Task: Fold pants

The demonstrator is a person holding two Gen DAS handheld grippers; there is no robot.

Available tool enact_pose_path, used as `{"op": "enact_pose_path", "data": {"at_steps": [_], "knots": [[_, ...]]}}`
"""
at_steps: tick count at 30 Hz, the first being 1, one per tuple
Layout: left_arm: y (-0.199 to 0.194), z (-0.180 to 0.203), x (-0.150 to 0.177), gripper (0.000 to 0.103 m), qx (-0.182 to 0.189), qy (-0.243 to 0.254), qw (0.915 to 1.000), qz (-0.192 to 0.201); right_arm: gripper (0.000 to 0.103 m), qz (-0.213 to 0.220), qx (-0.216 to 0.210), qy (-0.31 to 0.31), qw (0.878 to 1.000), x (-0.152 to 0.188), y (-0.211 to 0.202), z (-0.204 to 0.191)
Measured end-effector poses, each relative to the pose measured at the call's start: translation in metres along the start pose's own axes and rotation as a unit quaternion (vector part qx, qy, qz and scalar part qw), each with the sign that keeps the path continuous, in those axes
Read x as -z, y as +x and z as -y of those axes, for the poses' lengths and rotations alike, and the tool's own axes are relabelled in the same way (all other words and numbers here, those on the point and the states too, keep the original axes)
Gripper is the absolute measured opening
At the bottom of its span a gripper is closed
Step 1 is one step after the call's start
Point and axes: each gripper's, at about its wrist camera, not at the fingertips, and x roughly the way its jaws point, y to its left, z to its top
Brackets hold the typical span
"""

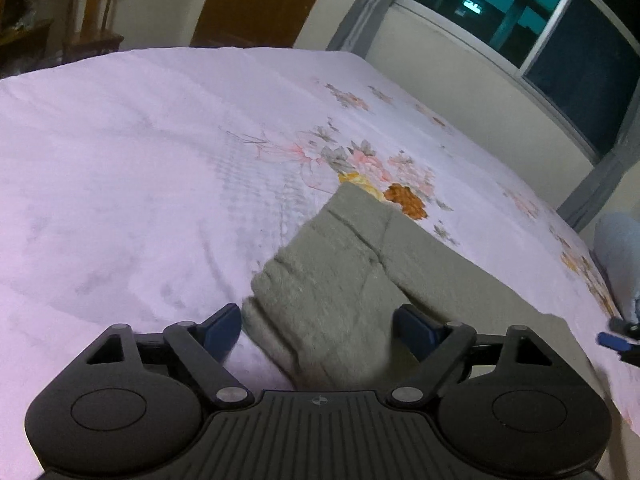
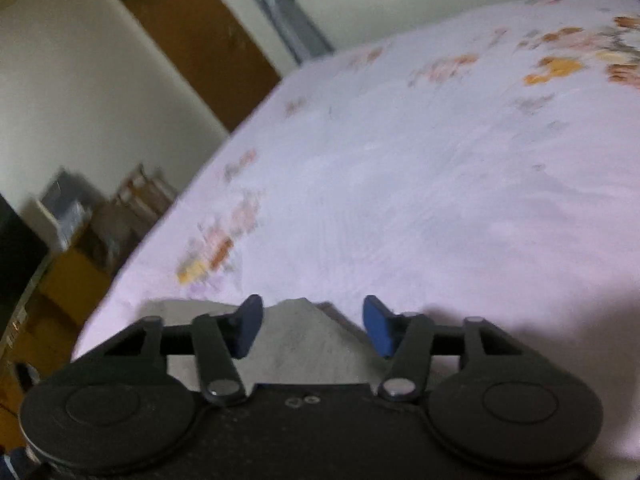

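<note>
The pants [image 1: 360,280], grey and fleecy, lie on the bed [image 1: 120,160], on the sheet beside its flower print. In the left wrist view they run as a long band from close under the left tool [image 1: 318,328] away towards the flowers, with a second band angling off to the right along the bed's near side. Their long axis so lies roughly along the tool's pointing direction, slightly to the right.

The left tool stands wide open, its blue pads well apart on either side of the near end of the cloth, holding nothing. The right tool [image 2: 314,326] is likewise open and empty, with a raised peak of the pants [image 2: 296,340] sitting between its pads; whether the pads touch the cloth cannot be told, as that view is blurred.

Both tools are at the pants' near edge, so either could close on it. The fold looks likely to go away from the tools, along the band towards the flowers.
</note>
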Motion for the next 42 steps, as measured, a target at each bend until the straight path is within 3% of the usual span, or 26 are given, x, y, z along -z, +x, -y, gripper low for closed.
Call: {"op": "enact_pose_path", "data": {"at_steps": [6,7,8,10,14,17,21,23,25,26,28,31,34,37,39,42], "knots": [[0.005,0.0,0.0,0.071,0.006,-0.004,1.0,0.005,0.035,-0.066,-0.02,-0.027,0.997,0.007,0.044,0.004],[0.003,0.0,0.0,0.07,0.005,0.0,1.0,0.005,0.027,-0.076,-0.031,-0.037,0.996,0.007,0.048,0.003],[0.003,0.001,0.0,0.069,0.004,0.004,1.0,0.006,0.012,-0.079,-0.039,-0.047,0.995,0.008,0.05,0.002],[0.0,0.001,0.001,0.069,0.003,0.006,1.0,0.007,0.0,-0.083,-0.052,-0.079,0.992,0.007,0.053,-0.006],[0.0,0.0,0.002,0.069,0.005,0.0,0.9999,0.01,0.003,-0.105,-0.077,-0.125,0.984,0.004,0.066,-0.014],[-0.001,-0.001,0.004,0.069,0.004,-0.001,0.9999,0.011,0.009,-0.112,-0.082,-0.111,0.984,-0.002,0.074,-0.005],[-0.002,-0.001,0.003,0.068,0.004,-0.001,0.9999,0.013,0.0,-0.108,-0.094,-0.111,0.983,-0.003,0.079,-0.008],[-0.008,0.002,0.002,0.055,-0.003,0.008,0.9994,0.035,0.0,-0.058,-0.077,-0.115,0.989,-0.006,0.067,-0.014],[-0.007,0.003,0.002,0.054,-0.016,0.018,0.9989,0.04,0.0,-0.005,-0.065,-0.095,0.993,-0.012,0.054,-0.01],[-0.002,0.004,0.002,0.054,-0.023,0.018,0.9991,0.031,0.0,0.0,-0.042,-0.098,0.994,-0.013,0.056,-0.009],[0.003,-0.001,0.002,0.054,-0.021,0.001,0.9994,0.026,0.0,-0.046,-0.005,-0.089,0.995,-0.009,0.078,-0.001],[0.005,-0.005,0.0,0.055,-0.014,0.003,0.9997,0.02,0.0,-0.05,-0.001,-0.084,0.995,-0.002,0.083,0.001],[-0.003,-0.01,-0.004,0.055,-0.001,0.001,0.9998,0.019,0.0,-0.002,-0.022,-0.082,0.996,-0.005,0.06,-0.012],[-0.034,-0.004,-0.005,0.055,-0.01,0.012,0.9974,0.071,0.0,0.013,-0.066,-0.108,0.992,-0.002,0.039,-0.039],[-0.054,0.002,-0.003,0.055,-0.017,0.017,0.9945,0.102,0.0,0.003,-0.087,-0.122,0.989,0.002,0.037,-0.057],[-0.061,0.025,0.0,0.055,-0.003,0.054,0.9928,0.107,0.0,-0.037,-0.113,-0.12,0.986,0.014,0.06,-0.08]]}}
